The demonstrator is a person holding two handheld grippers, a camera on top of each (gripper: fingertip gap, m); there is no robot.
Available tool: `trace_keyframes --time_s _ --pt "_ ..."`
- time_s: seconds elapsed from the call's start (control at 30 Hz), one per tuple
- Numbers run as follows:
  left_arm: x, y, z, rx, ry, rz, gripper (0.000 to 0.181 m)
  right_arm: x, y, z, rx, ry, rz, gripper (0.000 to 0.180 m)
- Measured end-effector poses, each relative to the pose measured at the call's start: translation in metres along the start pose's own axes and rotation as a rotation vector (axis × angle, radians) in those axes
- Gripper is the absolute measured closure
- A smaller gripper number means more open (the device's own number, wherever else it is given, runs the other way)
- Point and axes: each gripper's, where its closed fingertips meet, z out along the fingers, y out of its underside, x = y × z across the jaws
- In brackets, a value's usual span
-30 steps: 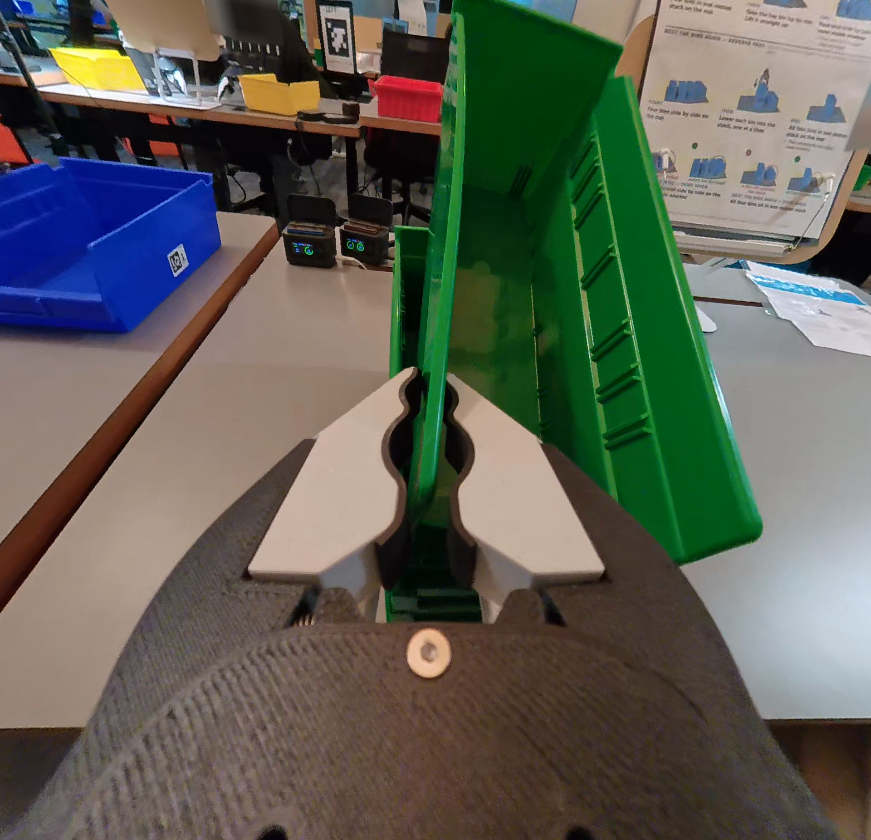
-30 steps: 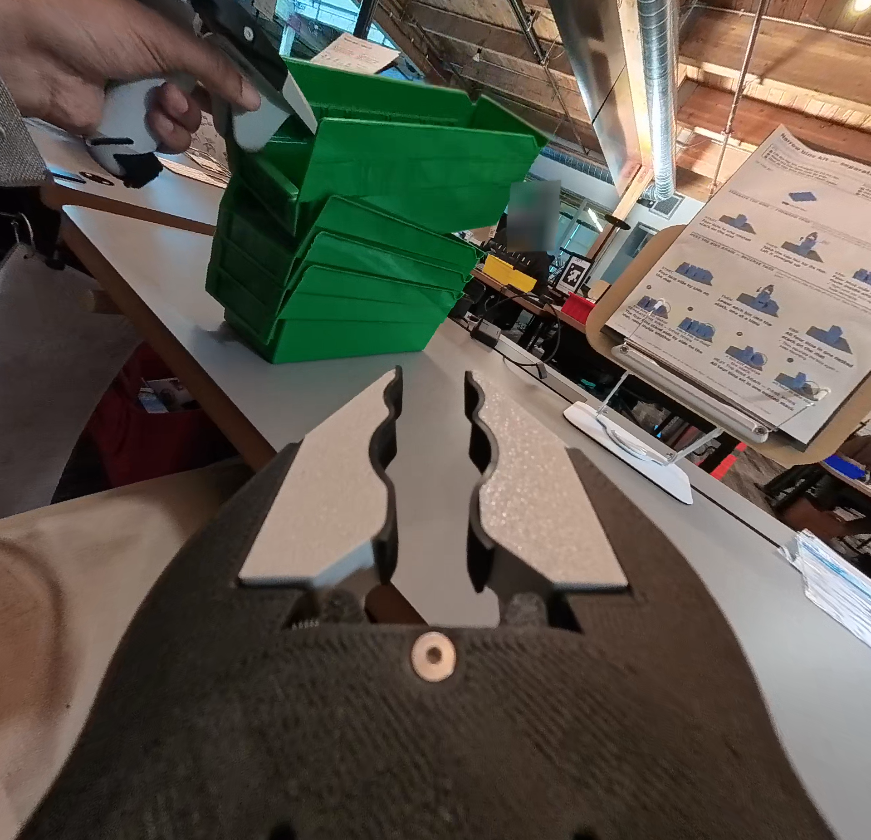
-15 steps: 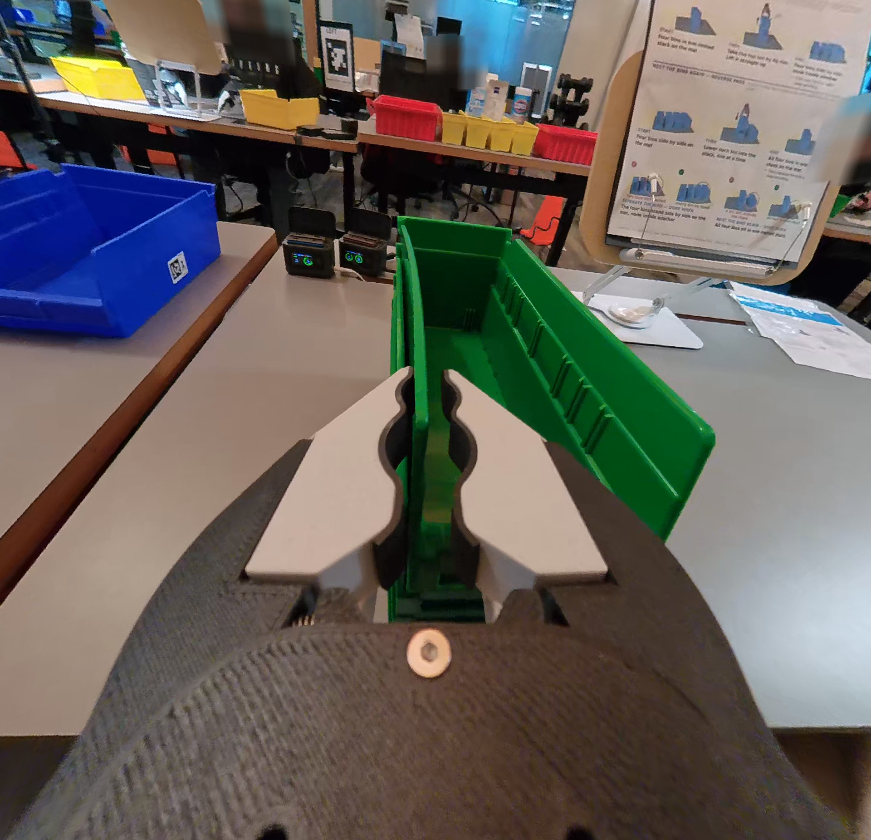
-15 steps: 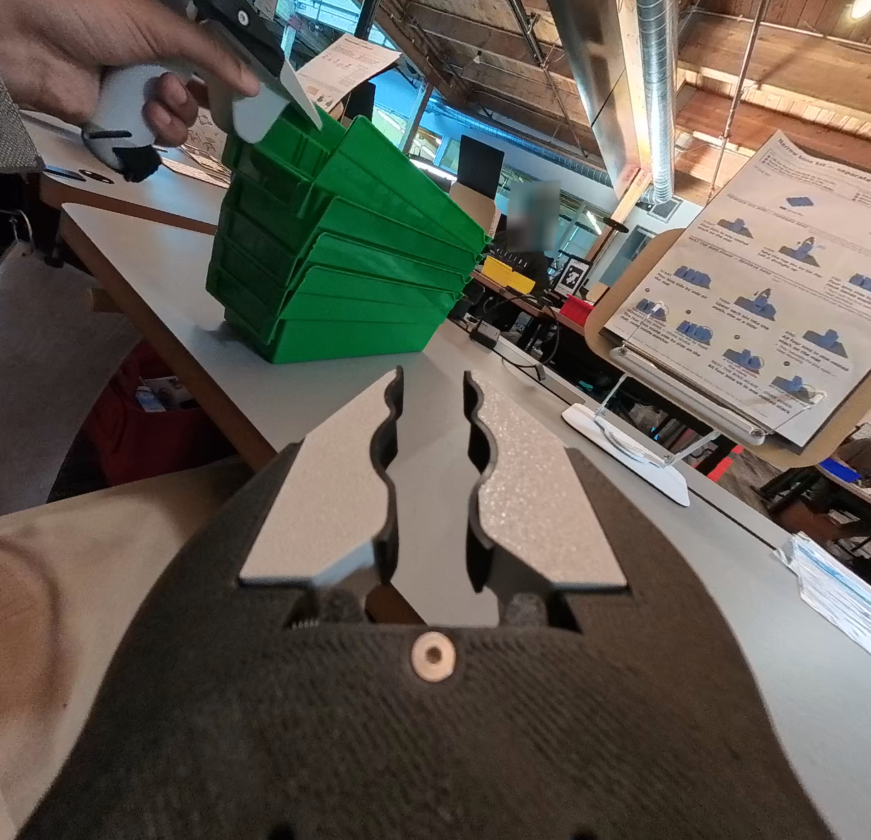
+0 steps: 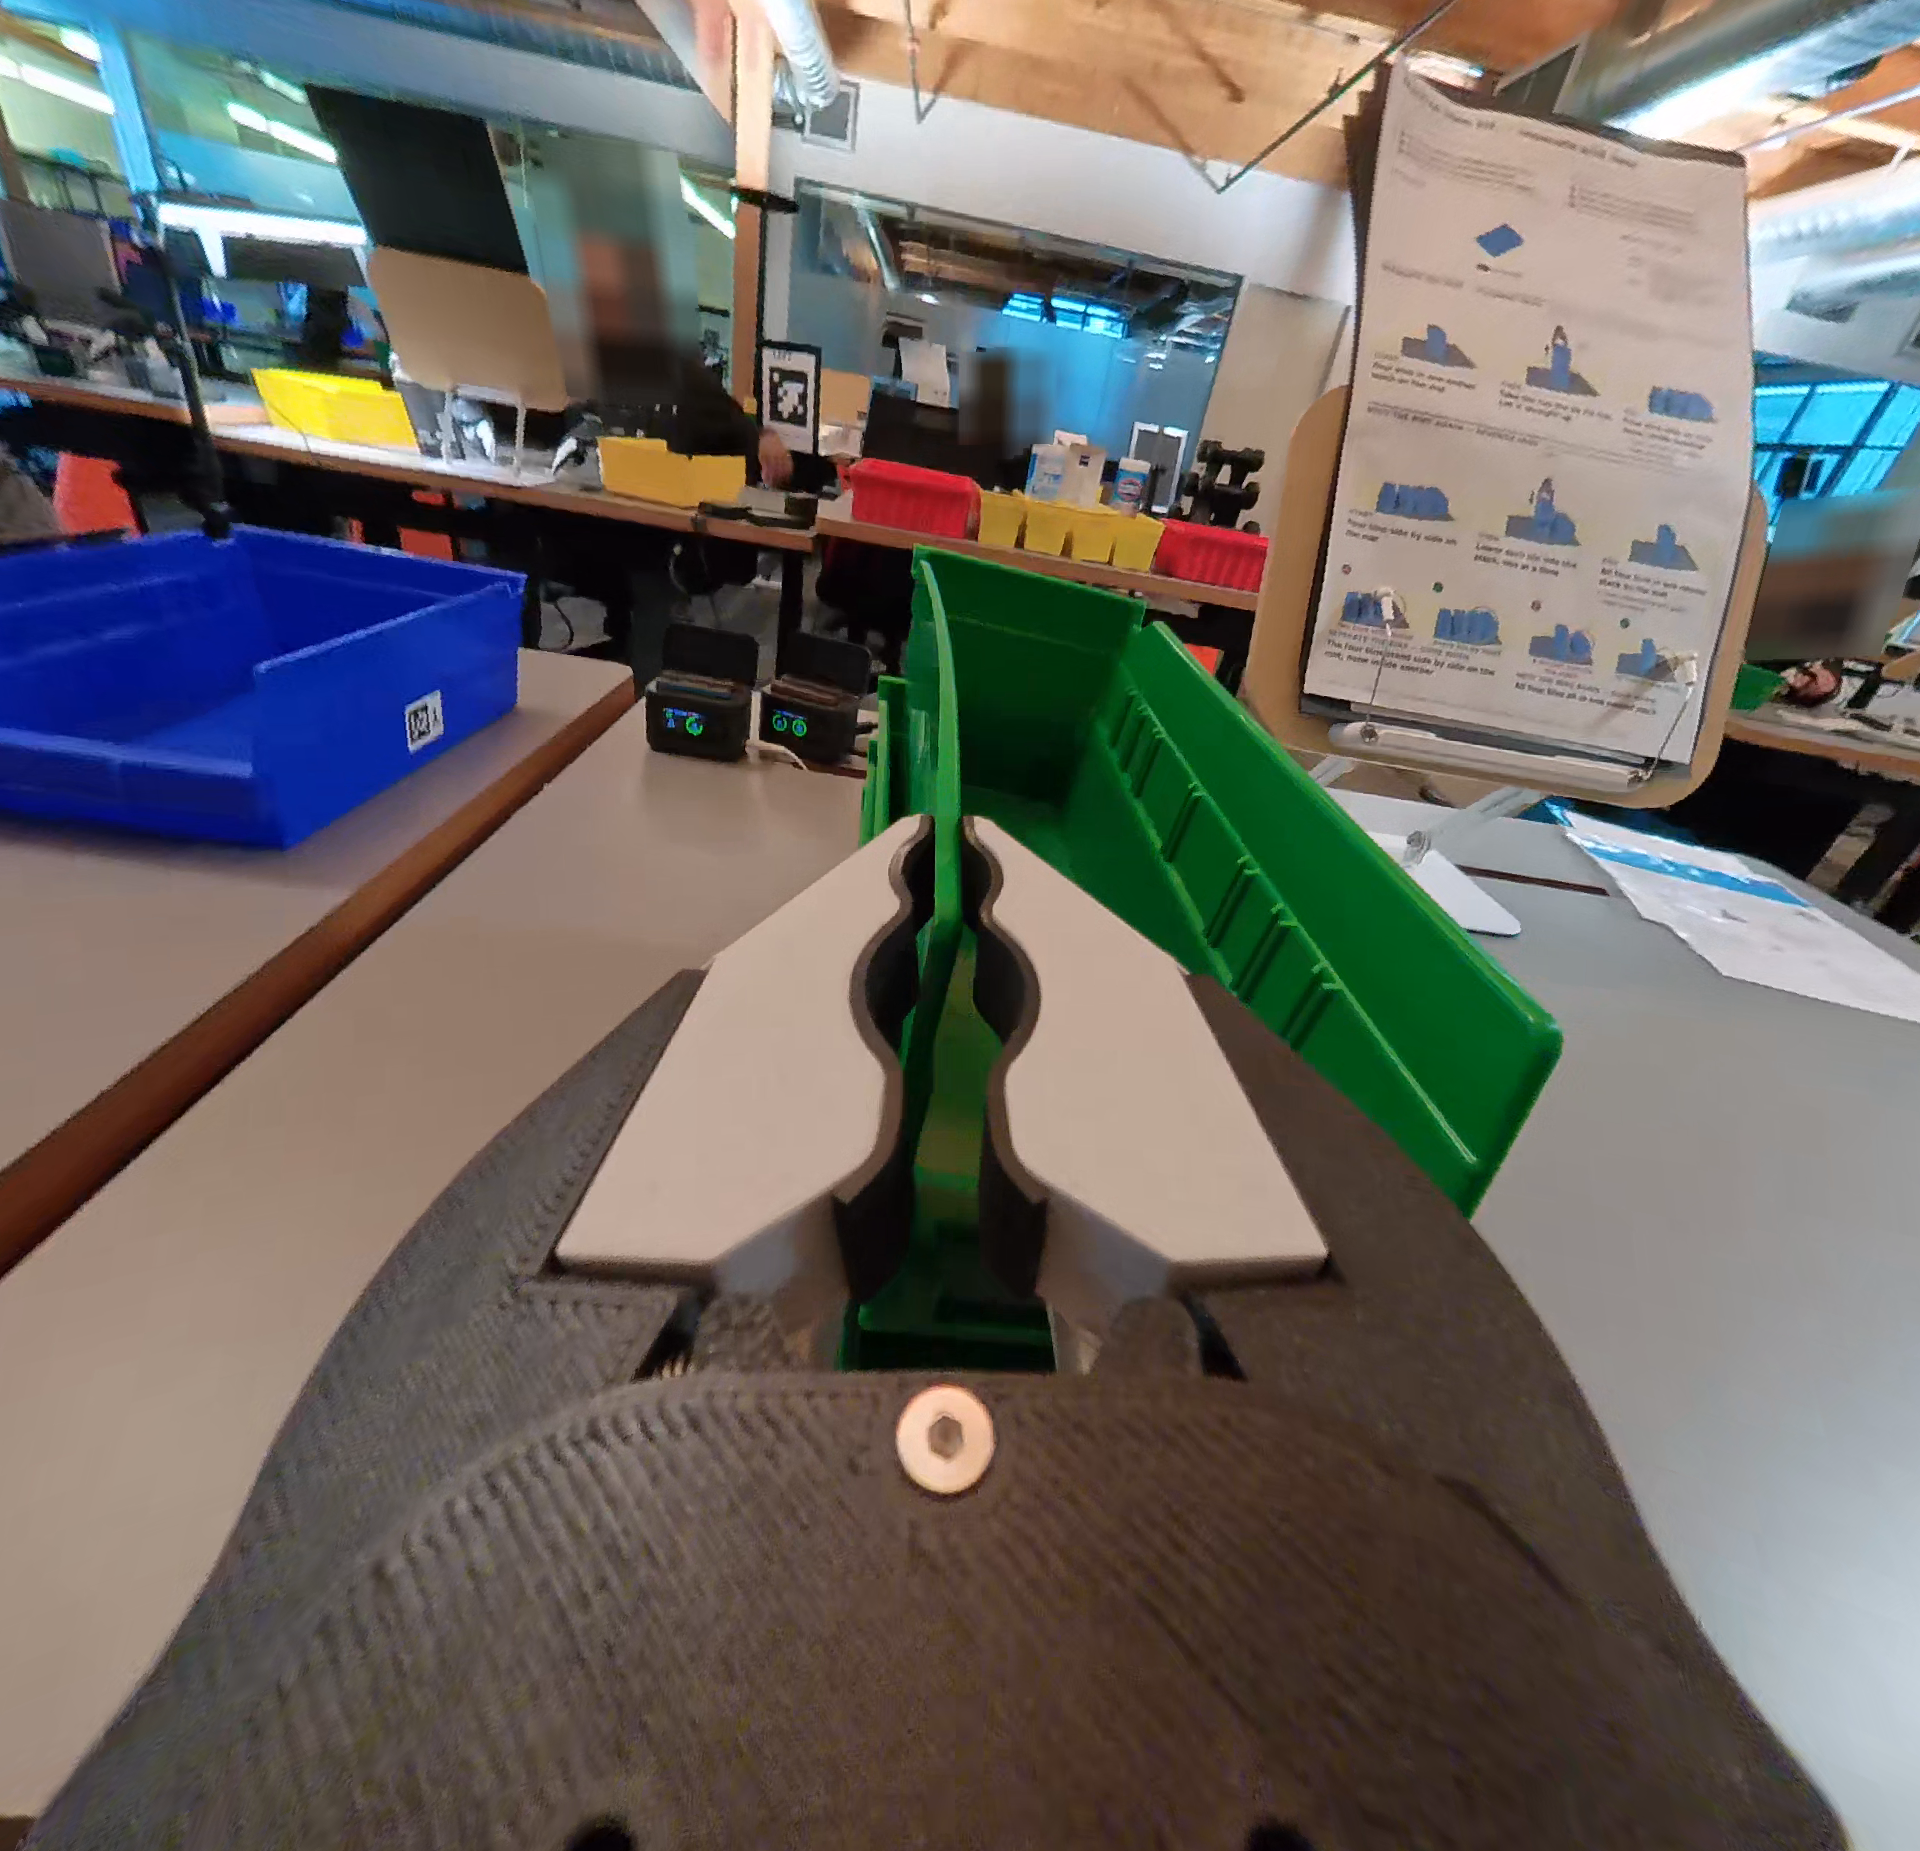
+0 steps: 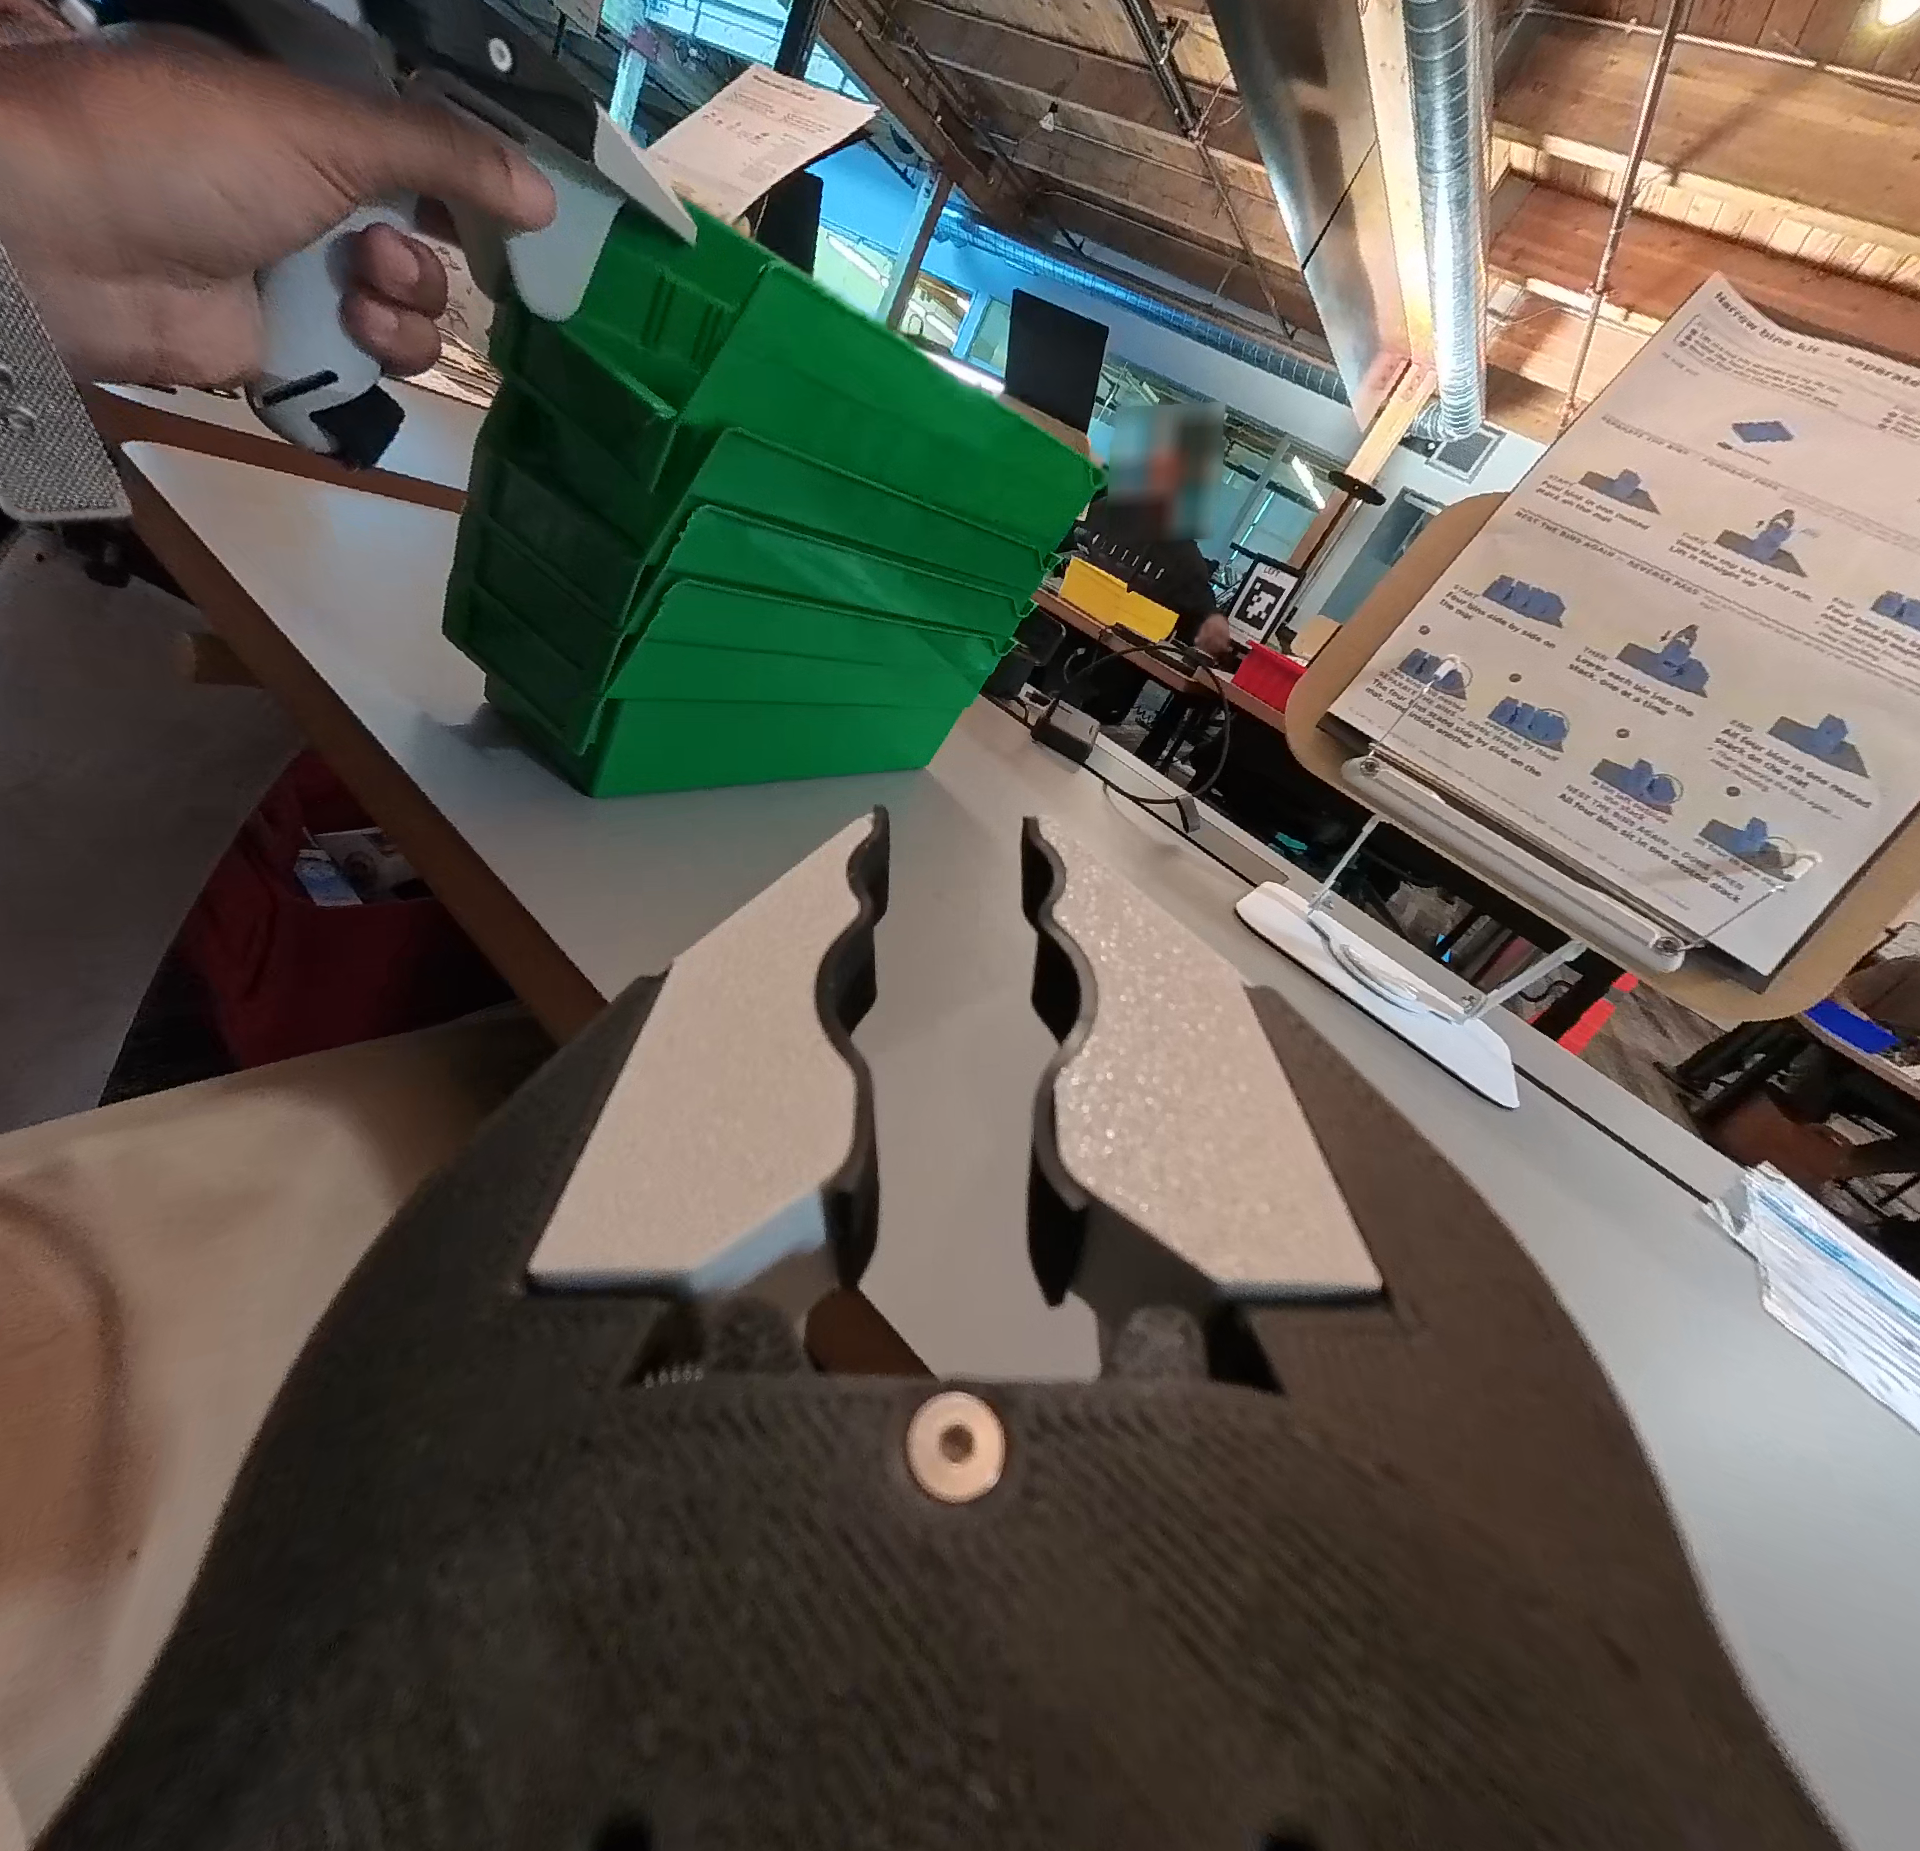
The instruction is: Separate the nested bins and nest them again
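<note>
Several green bins [image 6: 790,658] stand nested in a stack on the grey table [image 6: 1039,866], near its left edge. My left gripper [image 5: 948,845] is shut on the left side wall of the top green bin [image 5: 1195,866], which sits tilted in the stack with its near end a little raised. In the right wrist view a hand holds that left gripper [image 6: 623,201] at the near corner of the top bin [image 6: 831,388]. My right gripper [image 6: 954,845] is open and empty. It hovers over the table, short of the stack and to its right.
A blue bin [image 5: 239,679] sits on the neighbouring table to the left. Two small black devices [image 5: 748,715] lie behind the stack. An instruction sheet on a stand [image 5: 1538,451] and loose papers [image 5: 1745,908] are at the right.
The top green bin came down from a raised position into the stack. My left gripper kept hold of its wall. My right gripper stayed open and hardly moved.
</note>
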Motion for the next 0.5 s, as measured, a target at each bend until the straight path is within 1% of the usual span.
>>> trace_keyframes --time_s 0.1,0.2,0.5 --pt "-0.005 0.006 0.001 -0.007 -0.016 -0.067 0.181 0.000 0.000 0.000 0.000 0.000 0.001 0.156" --pt "-0.003 0.009 0.002 0.006 -0.020 -0.026 0.181 -0.001 0.000 0.000 0.000 -0.002 -0.002 0.156" --pt "-0.006 0.016 0.003 -0.001 -0.027 0.002 0.181 -0.002 0.000 0.000 -0.002 -0.005 -0.012 0.156"
